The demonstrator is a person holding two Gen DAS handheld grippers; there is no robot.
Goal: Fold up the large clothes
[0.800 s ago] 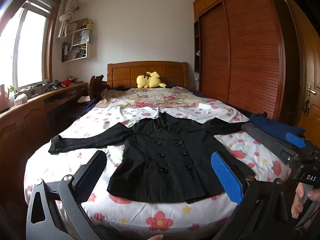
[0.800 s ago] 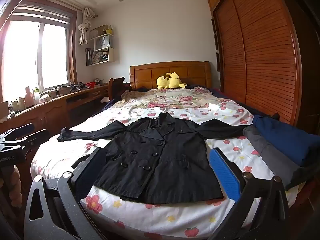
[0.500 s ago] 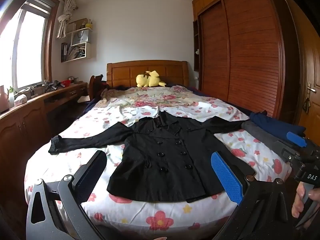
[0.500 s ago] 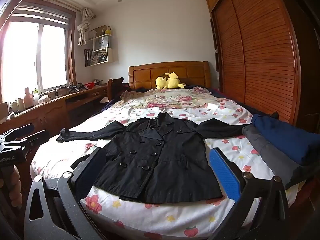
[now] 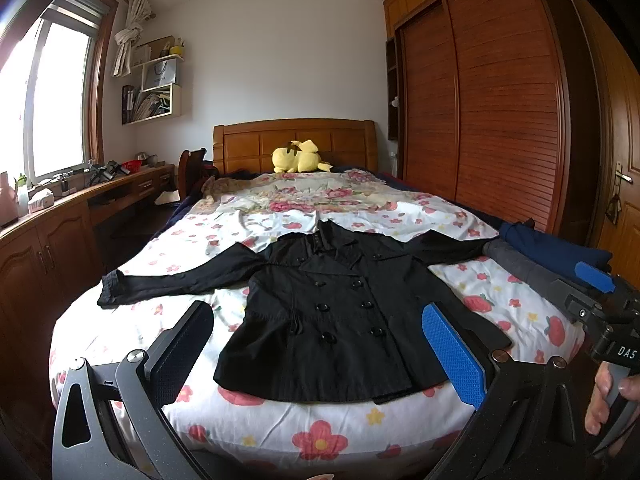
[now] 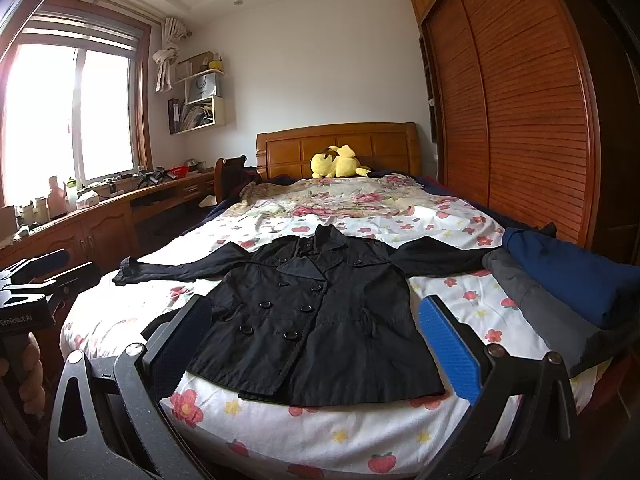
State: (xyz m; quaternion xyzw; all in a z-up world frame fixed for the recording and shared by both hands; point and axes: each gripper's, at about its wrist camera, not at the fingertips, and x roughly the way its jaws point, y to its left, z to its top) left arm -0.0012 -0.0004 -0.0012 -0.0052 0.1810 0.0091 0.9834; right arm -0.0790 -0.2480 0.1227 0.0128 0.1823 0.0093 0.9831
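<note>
Yellow plush toy [image 5: 299, 156] lies against the wooden headboard [image 5: 294, 142], centre frame. Louvred wardrobe [image 5: 500, 108] fills the right side. Window [image 6: 72, 108] upper left, cluttered desk [image 6: 100, 208] below it. Wall shelf [image 5: 154, 92] holds books. Floral bedsheet [image 5: 320, 420] covers the bed.

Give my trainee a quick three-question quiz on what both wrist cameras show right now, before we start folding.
1. True or false: the black double-breasted coat lies spread flat with both sleeves out on the floral-sheeted bed.
2. What sits at the wooden headboard? A) yellow plush toy B) red pillow C) brown box
3. Fill in: both the left hand-held gripper and the right hand-held gripper are ____ and hold nothing.

Key: 1 true; 2 A; 3 open. The folded dark-blue cloth and folded grey cloth lie at the coat's right.
</note>
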